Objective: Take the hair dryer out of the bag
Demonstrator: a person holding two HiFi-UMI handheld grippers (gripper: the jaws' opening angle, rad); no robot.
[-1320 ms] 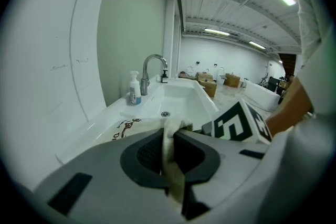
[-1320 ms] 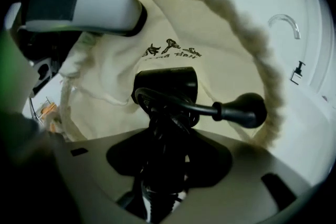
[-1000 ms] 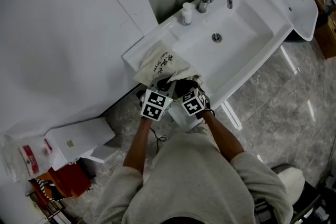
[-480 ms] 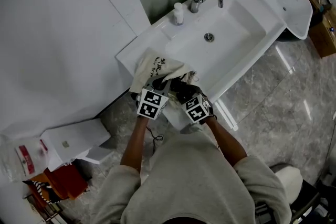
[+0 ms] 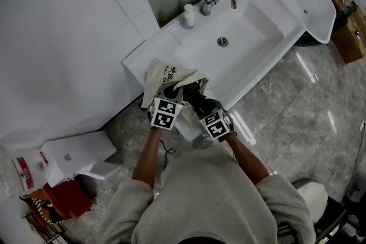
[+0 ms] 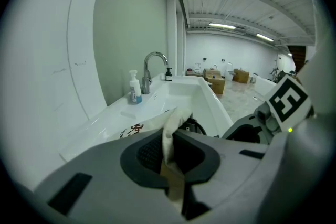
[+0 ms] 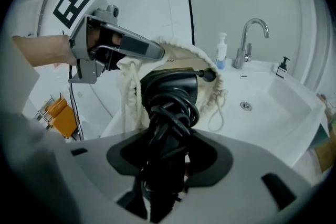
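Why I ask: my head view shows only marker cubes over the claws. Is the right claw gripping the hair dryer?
Observer: Yes. In the right gripper view the right claw is shut on the handle of the black hair dryer, with the cord wound around it.
Operator: And the left claw?
Observer: The left gripper view shows the left claw pinching the cream bag by its cloth edge.
Operator: Is the dryer clear of the bag?
Observer: Not yet; its head sits at the bag's open mouth, and the drawstring hangs beside it.
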